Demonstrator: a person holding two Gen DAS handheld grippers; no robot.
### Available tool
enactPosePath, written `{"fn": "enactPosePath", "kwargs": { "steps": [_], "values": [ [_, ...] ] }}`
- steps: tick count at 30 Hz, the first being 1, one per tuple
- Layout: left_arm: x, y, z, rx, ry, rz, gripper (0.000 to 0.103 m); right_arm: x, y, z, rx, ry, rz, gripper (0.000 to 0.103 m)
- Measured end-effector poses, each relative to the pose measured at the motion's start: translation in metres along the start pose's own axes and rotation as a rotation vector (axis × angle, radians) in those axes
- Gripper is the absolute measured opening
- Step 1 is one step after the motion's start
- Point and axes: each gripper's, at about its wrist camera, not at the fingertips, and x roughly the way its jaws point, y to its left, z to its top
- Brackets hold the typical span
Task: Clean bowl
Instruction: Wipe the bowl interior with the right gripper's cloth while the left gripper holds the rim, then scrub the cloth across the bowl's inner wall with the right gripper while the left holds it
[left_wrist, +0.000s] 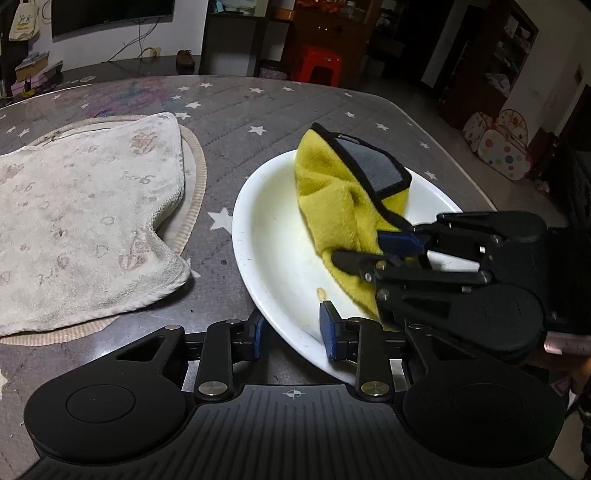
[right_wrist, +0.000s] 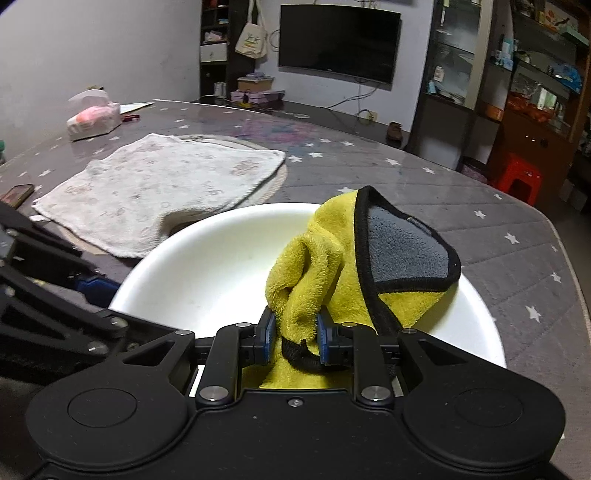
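Note:
A white bowl (left_wrist: 273, 243) sits on the grey star-patterned table; it also shows in the right wrist view (right_wrist: 207, 266). A yellow and grey cloth (left_wrist: 332, 199) with black trim lies bunched inside it, seen too in the right wrist view (right_wrist: 317, 273). My right gripper (right_wrist: 294, 338) is shut on the yellow cloth, and it shows from the side in the left wrist view (left_wrist: 373, 249). My left gripper (left_wrist: 293, 332) straddles the bowl's near rim, one pad outside and one inside, closed on the rim.
A worn white towel (left_wrist: 85, 221) lies on a round beige mat (left_wrist: 195, 184) left of the bowl. A tissue pack (right_wrist: 94, 120) and a phone (right_wrist: 16, 194) lie at the table's far left. A red stool (left_wrist: 317, 64) stands beyond the table.

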Motion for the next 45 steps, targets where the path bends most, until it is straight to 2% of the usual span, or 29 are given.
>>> {"fn": "enactPosePath", "kwargs": {
  "steps": [7, 14, 18, 25, 28, 30, 36, 39, 45],
  "values": [
    [0.0, 0.003, -0.001, -0.006, -0.001, -0.011, 0.031, -0.019, 0.006, -0.011, -0.011, 0.012, 0.062, 0.025],
    [0.0, 0.003, -0.001, -0.009, -0.001, -0.014, 0.031, -0.035, 0.006, -0.02, -0.048, 0.054, 0.08, 0.025],
    [0.0, 0.004, -0.001, -0.009, 0.0, -0.018, 0.031, -0.042, -0.001, -0.023, -0.074, 0.08, 0.05, 0.025],
    [-0.001, 0.004, -0.002, -0.044, 0.001, -0.015, 0.034, -0.037, -0.015, -0.026, -0.018, 0.064, 0.007, 0.025],
    [-0.003, 0.004, -0.004, -0.072, 0.0, -0.016, 0.034, -0.037, -0.014, -0.024, -0.013, 0.057, 0.007, 0.028],
    [-0.004, 0.005, -0.006, -0.091, 0.0, -0.016, 0.034, -0.041, -0.013, -0.023, -0.017, 0.047, 0.01, 0.037],
    [-0.009, -0.002, -0.011, -0.114, 0.002, -0.022, 0.035, -0.059, -0.015, -0.016, -0.039, -0.006, -0.011, 0.042],
    [-0.009, -0.006, -0.015, -0.13, 0.013, -0.042, 0.041, -0.062, -0.022, -0.011, -0.027, -0.028, -0.022, 0.042],
    [-0.012, -0.021, -0.022, -0.108, 0.001, -0.037, 0.042, -0.041, -0.037, -0.006, 0.022, -0.019, -0.032, 0.042]
  ]
}}
